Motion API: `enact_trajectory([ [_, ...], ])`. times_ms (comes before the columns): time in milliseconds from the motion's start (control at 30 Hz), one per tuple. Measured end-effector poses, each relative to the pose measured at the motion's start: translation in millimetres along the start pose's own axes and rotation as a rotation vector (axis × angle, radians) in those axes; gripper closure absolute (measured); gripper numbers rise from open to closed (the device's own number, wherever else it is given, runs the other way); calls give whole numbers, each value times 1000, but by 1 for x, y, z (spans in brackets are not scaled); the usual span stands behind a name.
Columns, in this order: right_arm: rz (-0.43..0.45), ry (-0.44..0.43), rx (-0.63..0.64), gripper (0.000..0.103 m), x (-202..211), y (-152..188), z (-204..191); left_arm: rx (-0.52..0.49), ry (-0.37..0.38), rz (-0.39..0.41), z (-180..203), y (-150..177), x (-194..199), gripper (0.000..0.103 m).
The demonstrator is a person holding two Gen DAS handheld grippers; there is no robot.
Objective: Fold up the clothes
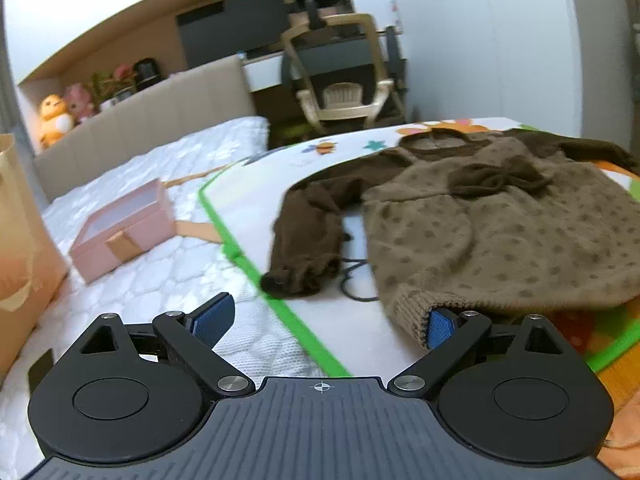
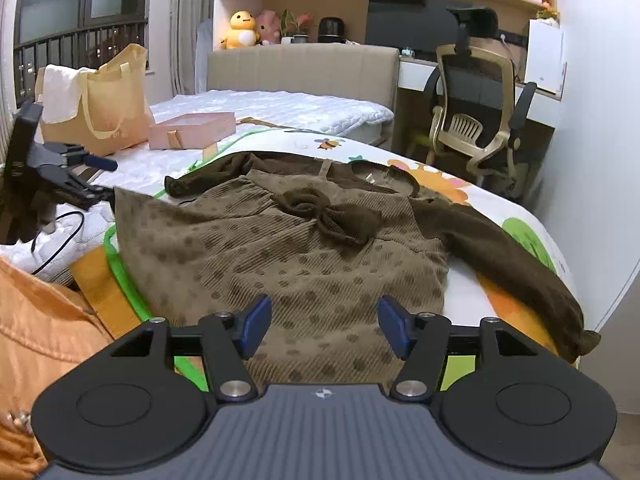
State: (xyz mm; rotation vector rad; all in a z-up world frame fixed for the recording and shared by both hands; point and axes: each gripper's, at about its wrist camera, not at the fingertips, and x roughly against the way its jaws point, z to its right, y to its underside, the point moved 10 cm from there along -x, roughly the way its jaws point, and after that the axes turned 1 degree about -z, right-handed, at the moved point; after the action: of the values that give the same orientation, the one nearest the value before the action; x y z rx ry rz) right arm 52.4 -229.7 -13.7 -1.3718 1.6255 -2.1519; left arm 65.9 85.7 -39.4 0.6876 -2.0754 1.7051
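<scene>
A brown knit dress (image 1: 500,232) with dark dots, a dark bow and dark sleeves lies flat on a colourful play mat (image 1: 248,196) on the bed. It also shows in the right wrist view (image 2: 304,256). My left gripper (image 1: 326,322) is open at the dress's lower left hem corner; its right finger (image 1: 440,328) touches the ribbed hem. The left gripper also shows in the right wrist view (image 2: 86,178) at the dress's left corner. My right gripper (image 2: 322,330) is open and empty, just above the dress's near hem.
A pink box (image 1: 124,228) and a yellow tote bag (image 2: 100,100) sit on the white mattress (image 1: 152,280). An orange garment (image 2: 36,320) lies at the near left. A black cable (image 2: 60,236) runs there. An office chair (image 2: 480,120) stands beyond the bed.
</scene>
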Motion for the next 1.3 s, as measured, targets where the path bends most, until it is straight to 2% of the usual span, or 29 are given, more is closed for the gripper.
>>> enact_trajectory([
  [167,-49,-4,-12,37,-31,2,6,10,285,18,37,-6,13,5],
  [233,-44,-9,-17,33,-43,-7,9,10,352,27,46,-12,14,4],
  [333,-37,-7,-18,26,-66,-23,16,38,411,29,52,-28,4,4],
  [433,-37,12,-11,23,-96,-42,29,96,440,24,48,-46,-13,4],
  [533,-33,33,-38,23,-128,-65,51,142,433,22,42,-68,-41,4],
  [633,-36,39,-97,23,-165,-92,78,181,467,-10,42,-91,-88,4],
  [767,-62,30,-192,23,-219,-121,118,309,548,-78,43,-118,-158,4],
  [900,-140,-39,-307,23,-262,-122,142,453,654,-127,49,-149,-220,4],
  [967,-180,-63,-352,23,-276,-117,148,478,644,-174,53,-156,-251,4],
  [1067,-233,-157,-380,23,-293,-115,140,475,602,-254,61,-157,-291,4],
  [1100,-240,-187,-377,23,-298,-117,137,490,616,-264,64,-160,-300,4],
  [1167,-201,-196,-385,23,-307,-131,139,560,670,-264,69,-170,-316,4],
  [1200,-161,-166,-384,24,-311,-140,145,615,694,-251,70,-177,-324,4],
  [1300,-54,-59,-378,32,-323,-164,165,724,665,-174,58,-197,-343,4],
])
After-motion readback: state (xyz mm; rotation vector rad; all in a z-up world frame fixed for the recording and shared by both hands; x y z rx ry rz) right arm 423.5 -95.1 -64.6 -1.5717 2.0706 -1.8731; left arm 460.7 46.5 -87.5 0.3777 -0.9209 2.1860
